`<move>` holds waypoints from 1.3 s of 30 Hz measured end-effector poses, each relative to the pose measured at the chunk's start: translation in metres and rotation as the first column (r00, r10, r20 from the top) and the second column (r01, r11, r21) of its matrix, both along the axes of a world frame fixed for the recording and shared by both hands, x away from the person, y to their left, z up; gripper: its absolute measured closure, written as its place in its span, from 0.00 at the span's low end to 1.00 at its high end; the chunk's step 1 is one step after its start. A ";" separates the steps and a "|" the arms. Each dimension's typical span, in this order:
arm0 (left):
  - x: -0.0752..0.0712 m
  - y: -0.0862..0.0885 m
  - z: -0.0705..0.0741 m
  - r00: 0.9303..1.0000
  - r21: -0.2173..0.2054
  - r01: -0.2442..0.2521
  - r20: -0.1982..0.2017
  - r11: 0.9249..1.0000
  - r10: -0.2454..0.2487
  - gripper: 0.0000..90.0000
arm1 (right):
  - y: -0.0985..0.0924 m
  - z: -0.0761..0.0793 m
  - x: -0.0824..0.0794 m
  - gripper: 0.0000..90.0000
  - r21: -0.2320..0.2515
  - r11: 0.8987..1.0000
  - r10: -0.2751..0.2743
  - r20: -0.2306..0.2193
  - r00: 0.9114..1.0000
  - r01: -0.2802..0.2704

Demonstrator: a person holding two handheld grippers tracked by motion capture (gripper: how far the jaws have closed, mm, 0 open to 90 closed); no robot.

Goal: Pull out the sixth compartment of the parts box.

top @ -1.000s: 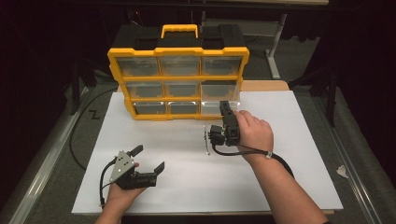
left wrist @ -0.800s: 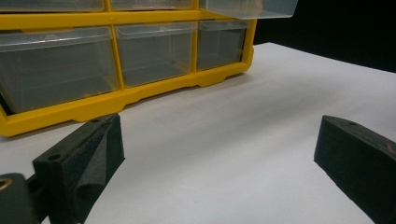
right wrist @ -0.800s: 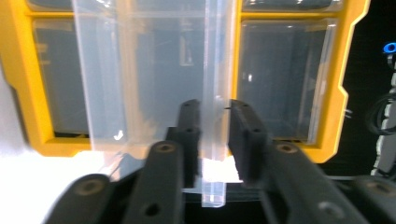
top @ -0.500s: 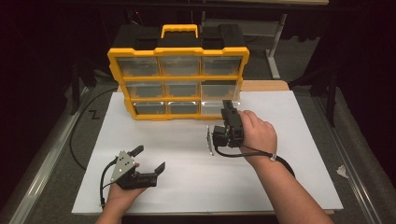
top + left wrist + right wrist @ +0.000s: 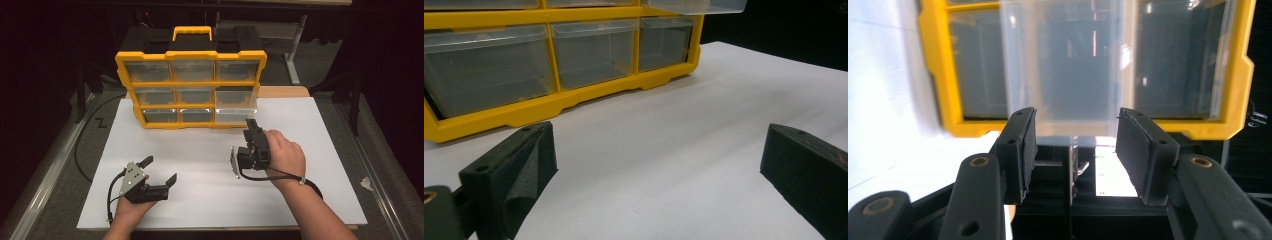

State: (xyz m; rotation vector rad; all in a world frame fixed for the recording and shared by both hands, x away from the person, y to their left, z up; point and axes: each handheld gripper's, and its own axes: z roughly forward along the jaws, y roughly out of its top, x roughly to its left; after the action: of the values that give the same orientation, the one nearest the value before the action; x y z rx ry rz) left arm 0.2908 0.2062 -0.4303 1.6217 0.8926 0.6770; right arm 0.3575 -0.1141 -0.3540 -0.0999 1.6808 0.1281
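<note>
The right claw (image 5: 251, 131) has just been opening, nothing between its pads, just short of the pulled-out clear drawer (image 5: 235, 100) at the yellow organizer's (image 5: 191, 56) right. The left claw (image 5: 159, 170) rests wide open on the worktop (image 5: 200, 150).

The left gripper (image 5: 160, 170) rests low, jaws spread wide. The right gripper (image 5: 251, 125), apparently turned sideways, has just been opening, nothing between its jaws.

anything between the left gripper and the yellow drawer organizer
Nothing: in the high view, bare white table runs from the left gripper to the yellow drawer organizer. The left gripper view shows the same bare stretch ahead of its open fingers.
</note>
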 end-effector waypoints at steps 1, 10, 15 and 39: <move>0.000 0.000 0.000 1.000 0.002 -0.002 -0.001 1.000 0.002 0.03 | -0.002 -0.004 -0.001 0.58 0.007 1.000 -0.002 -0.004 1.000 0.002; 0.001 0.000 -0.001 1.000 0.011 -0.010 -0.002 1.000 0.010 0.03 | -0.021 -0.039 -0.008 0.57 -0.001 1.000 -0.008 -0.050 0.999 0.008; 0.001 -0.001 -0.001 1.000 0.010 -0.008 -0.002 1.000 0.008 0.03 | -0.031 -0.061 -0.013 0.56 -0.017 1.000 -0.011 -0.086 0.996 0.009; 0.001 -0.001 -0.001 1.000 0.020 -0.016 -0.005 1.000 0.016 0.03 | -0.097 -0.080 -0.024 0.49 0.014 0.994 -0.106 -0.127 0.986 0.109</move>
State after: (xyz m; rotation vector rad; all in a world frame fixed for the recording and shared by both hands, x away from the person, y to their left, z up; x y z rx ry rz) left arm 0.2920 0.2050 -0.4318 1.6364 0.9060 0.6947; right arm 0.3332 -0.2116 -0.4343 0.0148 1.8064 0.0719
